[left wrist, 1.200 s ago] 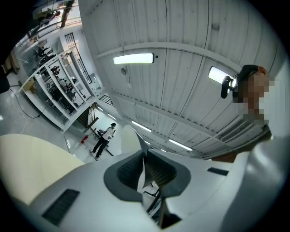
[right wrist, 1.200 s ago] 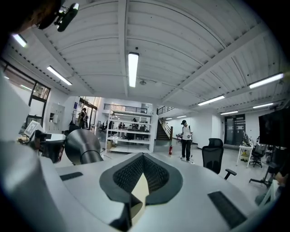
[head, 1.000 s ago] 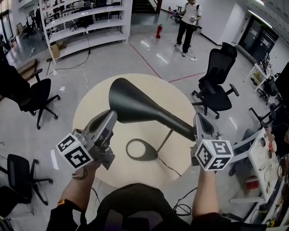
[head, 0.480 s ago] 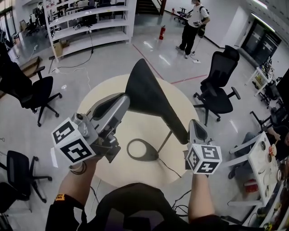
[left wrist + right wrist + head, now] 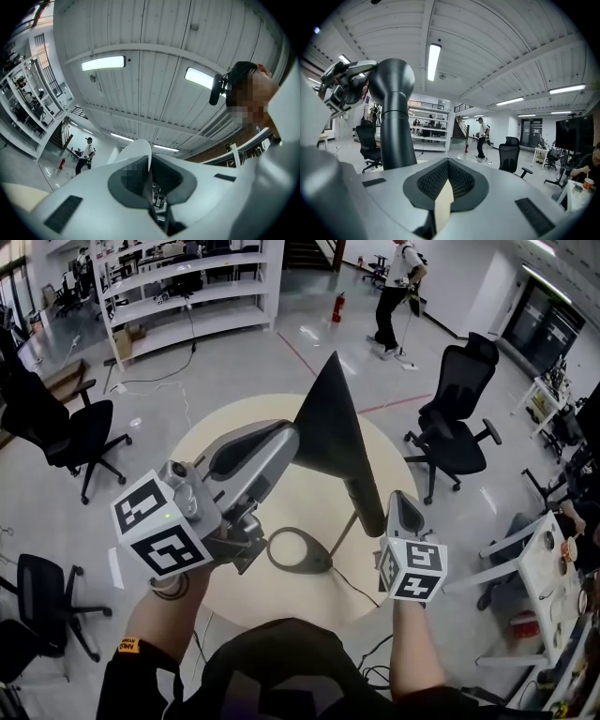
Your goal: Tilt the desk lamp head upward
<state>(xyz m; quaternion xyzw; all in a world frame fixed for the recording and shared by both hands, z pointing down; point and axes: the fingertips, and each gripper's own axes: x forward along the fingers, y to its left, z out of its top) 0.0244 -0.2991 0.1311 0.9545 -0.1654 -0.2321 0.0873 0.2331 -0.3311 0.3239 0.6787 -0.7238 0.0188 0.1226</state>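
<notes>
The black desk lamp head (image 5: 328, 432) stands steeply tilted, its narrow rim edge pointing up and away. Its neck end (image 5: 372, 517) sits above the thin stem (image 5: 342, 529) and the oval ring base (image 5: 298, 551) on the round beige table (image 5: 370, 442). My left gripper (image 5: 286, 437) is shut, its tip pressed against the head's left edge. In the left gripper view its jaws (image 5: 150, 161) point at the ceiling, no lamp in sight. My right gripper (image 5: 400, 501) is shut beside the neck. In the right gripper view the black neck (image 5: 396, 131) rises just left of its jaws (image 5: 448, 165).
Black office chairs stand right (image 5: 455, 418) and left (image 5: 66, 427) of the table. White shelving (image 5: 178, 277) lines the far wall. A person (image 5: 398, 287) walks at the back near a fire extinguisher (image 5: 336, 306). The lamp's cable (image 5: 354, 585) runs off the table's near edge.
The lamp head has swung from nearly level to steeply upward. My left gripper rose and moved right with its edge. My right gripper shifted slightly left by the neck.
</notes>
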